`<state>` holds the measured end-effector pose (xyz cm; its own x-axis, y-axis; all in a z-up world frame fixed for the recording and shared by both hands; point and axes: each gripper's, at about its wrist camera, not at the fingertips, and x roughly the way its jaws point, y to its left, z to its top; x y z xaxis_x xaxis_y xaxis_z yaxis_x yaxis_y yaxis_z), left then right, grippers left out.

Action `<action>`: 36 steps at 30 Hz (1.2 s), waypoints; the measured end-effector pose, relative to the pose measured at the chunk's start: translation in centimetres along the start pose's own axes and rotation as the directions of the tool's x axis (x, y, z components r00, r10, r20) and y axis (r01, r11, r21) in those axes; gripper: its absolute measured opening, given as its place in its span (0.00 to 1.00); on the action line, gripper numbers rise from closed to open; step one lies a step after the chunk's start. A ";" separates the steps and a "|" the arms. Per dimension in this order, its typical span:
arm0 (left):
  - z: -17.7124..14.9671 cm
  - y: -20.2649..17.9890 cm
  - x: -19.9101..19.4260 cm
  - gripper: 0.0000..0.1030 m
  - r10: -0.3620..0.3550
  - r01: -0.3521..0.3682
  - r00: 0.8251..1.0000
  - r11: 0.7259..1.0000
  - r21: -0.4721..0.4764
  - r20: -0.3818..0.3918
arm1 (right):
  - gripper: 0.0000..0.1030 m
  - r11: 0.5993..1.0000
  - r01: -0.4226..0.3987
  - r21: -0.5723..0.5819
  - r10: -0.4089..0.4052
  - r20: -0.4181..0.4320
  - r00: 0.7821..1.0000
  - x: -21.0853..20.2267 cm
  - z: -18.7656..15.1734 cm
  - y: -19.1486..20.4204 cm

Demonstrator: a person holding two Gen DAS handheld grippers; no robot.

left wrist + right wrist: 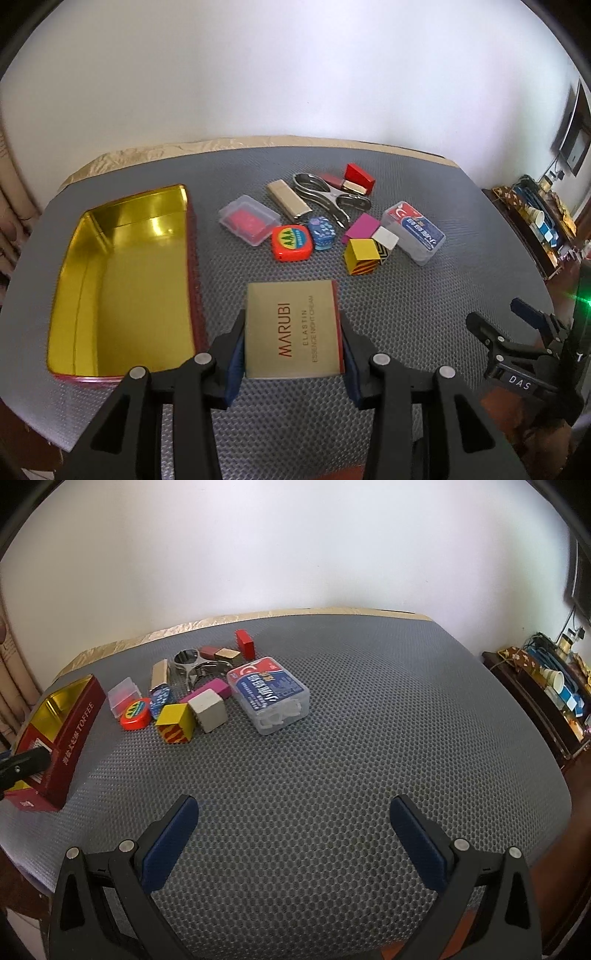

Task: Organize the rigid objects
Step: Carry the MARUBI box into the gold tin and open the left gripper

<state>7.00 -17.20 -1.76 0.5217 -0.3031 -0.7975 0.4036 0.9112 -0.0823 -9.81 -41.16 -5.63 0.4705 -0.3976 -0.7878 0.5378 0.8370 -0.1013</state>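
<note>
The left gripper (291, 343) squeezes the gold MARUBI cream box (291, 328) by its two sides, and the box hangs above the grey mat (424, 295). The empty gold tin (122, 280) sits just beside it, on the left of the left view. A good way now is probably to keep the box flat, carry it over the tin's red wall, lower it into a corner, then let go. The right gripper (293, 834) is wide open and holds nothing.
</note>
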 end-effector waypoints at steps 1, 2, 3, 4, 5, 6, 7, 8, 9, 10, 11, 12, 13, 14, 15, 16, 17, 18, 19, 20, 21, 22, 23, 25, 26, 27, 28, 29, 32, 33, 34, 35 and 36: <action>-0.1 0.3 -0.5 0.42 0.006 -0.006 1.000 1.000 -0.005 0.008 | 1.00 1.000 0.000 -0.004 0.000 0.001 1.000 -0.1 0.0 0.2; -0.1 0.6 -0.8 0.42 0.011 -0.011 1.000 1.000 -0.011 0.014 | 1.00 1.000 0.000 -0.010 0.000 0.004 1.000 -0.2 0.0 0.4; -0.1 0.9 -1.1 0.42 0.018 -0.017 1.000 1.000 -0.017 0.021 | 1.00 1.000 0.000 -0.015 0.000 0.007 1.000 -0.3 0.1 0.6; -0.1 1.2 -1.5 0.42 0.023 -0.023 0.999 0.999 -0.023 0.027 | 1.00 1.000 0.000 -0.019 0.000 0.010 1.000 -0.4 0.1 0.7; 0.1 1.6 -1.7 0.43 0.031 -0.030 0.999 0.999 -0.031 0.032 | 1.00 1.000 0.000 -0.022 0.000 0.013 1.000 -0.6 0.1 0.8; 0.3 2.1 -2.1 0.43 0.041 -0.040 0.998 0.998 -0.038 0.037 | 1.00 1.000 -0.001 -0.024 0.001 0.015 1.000 -0.8 0.0 0.9; 0.6 2.7 -2.5 0.43 0.055 -0.053 0.997 0.998 -0.047 0.047 | 1.00 1.000 -0.001 -0.027 0.001 0.016 1.000 -0.8 0.0 0.9; 0.8 3.2 -2.7 0.43 0.065 -0.063 0.996 0.997 -0.052 0.052 | 1.00 1.000 0.000 -0.031 0.001 0.016 1.000 -0.9 0.0 1.0; 1.2 4.0 -2.9 0.43 0.088 -0.084 0.994 0.994 -0.063 0.059 | 1.00 0.999 0.001 -0.034 -0.001 0.014 1.000 -0.9 0.0 1.1; 1.6 5.0 -3.0 0.43 0.109 -0.104 0.992 0.992 -0.076 0.062 | 1.00 0.999 0.002 -0.035 -0.001 0.013 1.000 -0.9 0.0 1.2; 1.9 5.7 -3.0 0.43 0.123 -0.117 0.990 0.990 -0.084 0.064 | 1.00 0.999 0.001 -0.036 0.000 0.012 1.000 -0.9 0.0 1.2; 2.2 6.8 -2.9 0.43 0.144 -0.138 0.988 0.986 -0.096 0.063 | 1.00 0.999 0.001 -0.037 -0.001 0.011 1.000 -1.0 0.0 1.3; 2.6 8.1 -2.5 0.43 0.172 -0.165 0.983 0.979 -0.115 0.055 | 1.00 0.999 0.003 -0.039 -0.003 0.013 1.000 -1.0 0.0 1.3; 2.9 9.2 -2.1 0.43 0.188 -0.181 0.981 0.975 -0.131 0.045 | 1.00 0.999 0.004 -0.041 -0.004 0.016 1.000 -1.0 0.1 1.3; 3.3 10.3 -1.7 0.43 0.205 -0.198 0.978 0.970 -0.143 0.035 | 1.00 0.999 0.004 -0.044 -0.004 0.018 1.000 -1.1 0.1 1.4; 3.7 11.6 -1.0 0.43 0.234 -0.227 0.972 0.961 -0.158 0.026 | 1.00 0.999 0.005 -0.045 -0.004 0.018 1.000 -1.0 0.2 1.4; 4.0 12.3 -0.5 0.43 0.251 -0.245 0.968 0.955 -0.166 0.014 | 1.00 0.999 0.006 -0.047 -0.005 0.017 1.000 -1.0 0.2 1.4; 4.3 13.1 0.2 0.43 0.258 -0.254 0.966 0.952 -0.171 0.001 | 1.00 0.999 0.006 -0.047 -0.005 0.015 1.000 -0.9 0.1 1.5; 4.7 13.9 1.0 0.43 0.264 -0.262 0.964 0.949 -0.175 -0.010 | 1.00 0.999 0.006 -0.048 -0.005 0.012 1.000 -0.8 0.1 1.5; 4.7 14.4 1.6 0.43 0.279 -0.277 0.960 0.945 -0.176 -0.014 | 1.00 0.999 0.007 -0.050 -0.006 0.010 1.000 -0.7 0.1 1.5; 5.1 14.9 2.4 0.43 0.299 -0.300 0.954 0.937 -0.178 -0.029 | 1.00 0.999 0.008 -0.053 -0.008 0.004 1.000 -0.4 0.1 1.6; 5.6 15.6 3.4 0.43 0.288 -0.292 0.956 0.939 -0.181 -0.047 | 1.00 0.998 0.008 -0.054 -0.008 -0.002 1.000 -0.3 0.1 1.6; 6.0 16.3 4.3 0.43 0.272 -0.279 0.960 0.942 -0.188 -0.062 | 1.00 0.998 0.008 -0.056 -0.008 -0.008 1.000 -0.1 0.0 1.6; 6.7 17.1 5.9 0.44 0.287 -0.299 0.954 0.935 -0.192 -0.085 | 1.00 0.998 0.011 -0.060 -0.012 -0.018 1.000 0.3 0.0 1.6; 6.9 17.0 6.7 0.44 0.290 -0.303 0.953 0.935 -0.187 -0.091 | 1.00 0.998 0.012 -0.062 -0.013 -0.023 1.000 0.5 0.0 1.7; 7.3 17.2 7.5 0.44 0.292 -0.307 0.951 0.934 -0.185 -0.106 | 1.00 0.998 0.013 -0.063 -0.015 -0.027 1.000 0.7 0.1 1.6; 7.6 17.5 8.4 0.44 0.291 -0.312 0.948 0.931 -0.188 -0.130 | 1.00 0.998 0.014 -0.064 -0.016 -0.029 0.999 0.9 0.1 1.6; 7.8 17.8 9.1 0.44 0.292 -0.317 0.945 0.930 -0.188 -0.147 | 1.00 0.998 0.017 -0.067 -0.019 -0.028 0.999 1.0 0.2 1.6; 8.2 18.8 10.6 0.45 0.330 -0.362 0.926 0.914 -0.185 -0.183 | 1.00 0.997 0.029 -0.075 -0.031 -0.027 0.999 1.6 0.9 1.1; 8.1 19.2 10.9 0.45 0.321 -0.359 0.925 0.913 -0.195 -0.202 | 1.00 0.997 0.027 -0.076 -0.029 -0.026 0.999 1.8 1.2 0.9; 8.0 19.5 11.0 0.45 0.317 -0.357 0.926 0.912 -0.203 -0.205 | 1.00 0.996 0.028 -0.081 -0.030 -0.021 0.999 2.0 1.7 0.6; 7.9 19.7 11.0 0.45 0.321 -0.360 0.926 0.909 -0.212 -0.199 | 1.00 0.995 0.036 -0.094 -0.037 -0.011 0.999 2.4 2.2 0.3; 7.8 19.8 11.0 0.45 0.321 -0.360 0.926 0.908 -0.214 -0.196 | 1.00 0.993 0.039 -0.109 -0.040 -0.011 0.999 2.9 2.7 0.1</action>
<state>26.57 -4.66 -7.55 0.4653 0.0665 -0.8827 0.0177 0.9963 0.0844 -6.52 -43.21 -6.31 0.4408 -0.4266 -0.7897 0.4764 0.8569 -0.1969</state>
